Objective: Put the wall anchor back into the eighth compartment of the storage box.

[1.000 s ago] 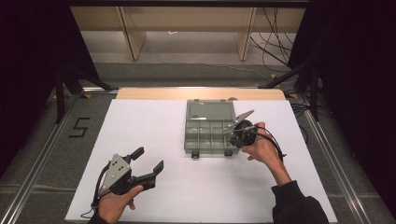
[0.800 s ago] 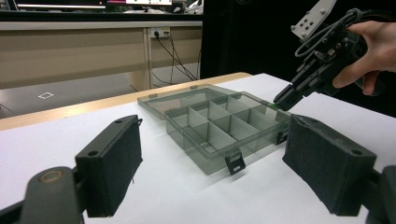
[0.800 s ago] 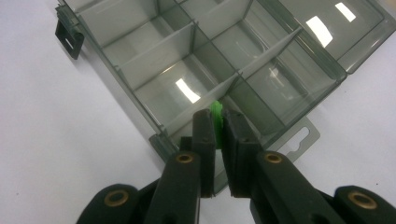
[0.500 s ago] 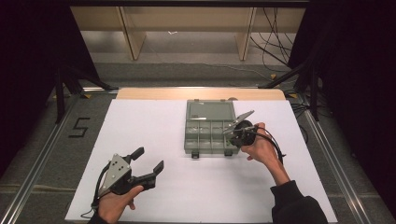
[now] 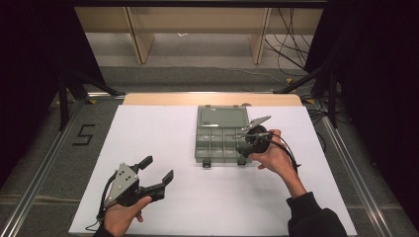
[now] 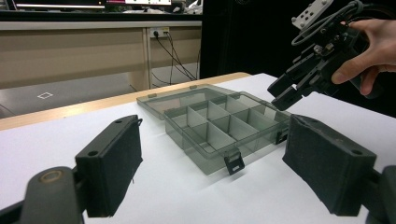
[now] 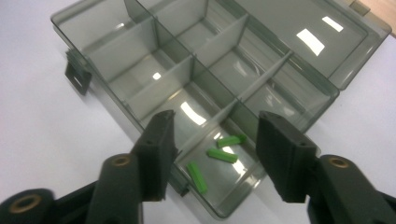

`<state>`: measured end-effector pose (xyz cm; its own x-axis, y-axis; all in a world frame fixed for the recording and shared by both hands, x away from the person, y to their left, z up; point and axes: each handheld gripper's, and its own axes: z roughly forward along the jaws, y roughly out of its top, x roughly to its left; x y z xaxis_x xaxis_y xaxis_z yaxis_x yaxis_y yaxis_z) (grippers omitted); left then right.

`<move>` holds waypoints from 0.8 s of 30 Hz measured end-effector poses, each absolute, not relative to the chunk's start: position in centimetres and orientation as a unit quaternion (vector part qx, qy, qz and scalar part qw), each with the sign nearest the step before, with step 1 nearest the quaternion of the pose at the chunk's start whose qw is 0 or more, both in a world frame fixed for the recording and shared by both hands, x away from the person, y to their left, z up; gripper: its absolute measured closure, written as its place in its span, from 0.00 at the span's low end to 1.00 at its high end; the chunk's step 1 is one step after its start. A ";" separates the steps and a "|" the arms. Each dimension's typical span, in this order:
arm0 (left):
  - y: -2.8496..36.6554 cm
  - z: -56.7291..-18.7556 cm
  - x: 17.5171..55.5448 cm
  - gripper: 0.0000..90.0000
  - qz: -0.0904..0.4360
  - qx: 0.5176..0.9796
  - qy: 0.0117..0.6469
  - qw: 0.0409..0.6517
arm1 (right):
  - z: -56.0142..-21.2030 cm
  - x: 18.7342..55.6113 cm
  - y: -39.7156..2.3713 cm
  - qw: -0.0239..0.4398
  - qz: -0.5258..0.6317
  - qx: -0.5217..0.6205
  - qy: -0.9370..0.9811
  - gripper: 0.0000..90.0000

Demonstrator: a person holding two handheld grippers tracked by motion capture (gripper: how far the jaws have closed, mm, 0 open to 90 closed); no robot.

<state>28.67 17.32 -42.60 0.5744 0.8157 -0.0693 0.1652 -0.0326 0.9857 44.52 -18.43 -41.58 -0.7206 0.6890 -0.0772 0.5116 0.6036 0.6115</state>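
Right gripper (image 7: 212, 156) hangs over the near right corner compartment of the translucent grey plastic organiser box (image 5: 222, 140), its jaws having just been opening; they now stand moderately apart with nothing pressed between the pads. Directly below the gap, three small green plastic pegs (image 7: 219, 156) lie loose on the floor of that compartment, apart from each other or barely touching, which suggests that the jaws are parted in order to leave a peg there. Keeping the gripper tilted steeply down over the corner cell keeps anything let go inside the dividers rather than on the white table (image 5: 163, 133). Left gripper (image 5: 155, 173) sits at the near left of the table, well apart from the box, jaws wide open and empty, pointed toward the box; it appears parked so as not to obstruct the working side. The box rests flat at mid-table with its hinged lid (image 5: 223, 117) folded fully back on the far side, giving free access to every compartment; the two front latches (image 6: 233, 163) hang loose. The remaining compartments appear empty. Beyond the table lie a wooden strip and floor cables.
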 end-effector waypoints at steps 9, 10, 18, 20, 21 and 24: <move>17.3 -42.6 28.7 0.20 0.276 0.663 0.369 0.589 | -40.0 43.1 -18.3 0.144 0.336 0.351 0.862 0.36; 17.3 -42.6 28.7 0.20 0.276 0.663 0.369 0.589 | -39.9 42.9 -18.3 0.143 0.344 0.351 0.859 0.35; 17.3 -42.6 28.7 0.20 0.276 0.666 0.368 0.587 | -39.5 40.8 -18.9 0.154 0.395 0.337 0.840 0.33; 17.3 -42.6 28.7 0.20 0.276 0.666 0.368 0.587 | -39.3 40.3 -19.0 0.156 0.412 0.338 0.832 0.33; 17.3 -42.6 28.7 0.20 0.276 0.666 0.368 0.587 | -39.3 40.1 -19.1 0.156 0.417 0.333 0.831 0.33; 17.3 -42.6 28.7 0.20 0.276 0.667 0.368 0.587 | -39.2 39.5 -19.3 0.157 0.428 0.331 0.826 0.32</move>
